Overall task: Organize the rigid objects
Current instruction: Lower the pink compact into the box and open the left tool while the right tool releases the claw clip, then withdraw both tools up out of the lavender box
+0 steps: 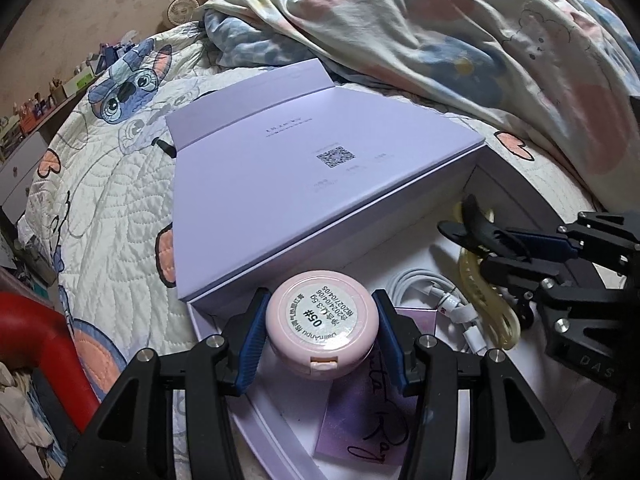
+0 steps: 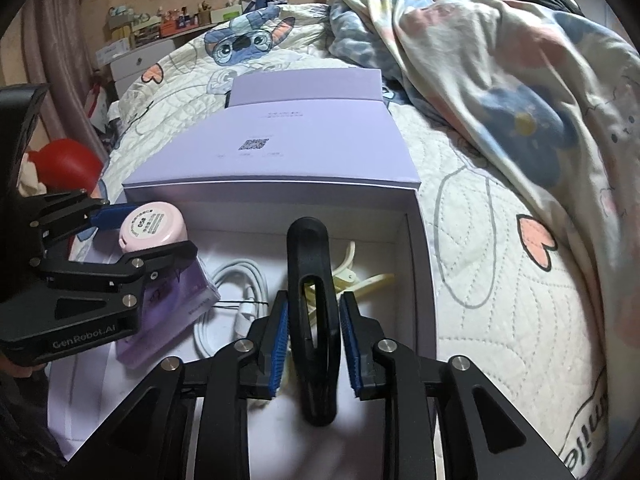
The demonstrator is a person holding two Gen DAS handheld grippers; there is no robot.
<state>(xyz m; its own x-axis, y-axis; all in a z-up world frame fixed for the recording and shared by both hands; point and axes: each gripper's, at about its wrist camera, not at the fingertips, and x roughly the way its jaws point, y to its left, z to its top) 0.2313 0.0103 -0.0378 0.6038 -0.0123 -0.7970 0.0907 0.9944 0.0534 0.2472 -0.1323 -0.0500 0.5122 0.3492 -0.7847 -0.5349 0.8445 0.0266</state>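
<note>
My left gripper [image 1: 320, 320] is shut on a round pink compact [image 1: 320, 330] with a label on its underside, held over the open lilac box [image 1: 224, 336]. It also shows in the right wrist view [image 2: 154, 230]. My right gripper [image 2: 314, 320] is shut on a black hair clip [image 2: 314, 300], held over the box interior; the clip shows in the left wrist view [image 1: 476, 228]. Inside the box lie a white cable [image 2: 236, 280], a yellow hair clip [image 2: 352, 276] and a purple card [image 2: 176, 312].
The box's lid [image 2: 280, 148] lies folded back on the quilted bedspread [image 2: 500, 280]. A rumpled duvet [image 2: 500, 80] is piled at the back right. A red object [image 2: 68, 164] sits left of the bed. A cluttered shelf [image 2: 160, 24] stands beyond.
</note>
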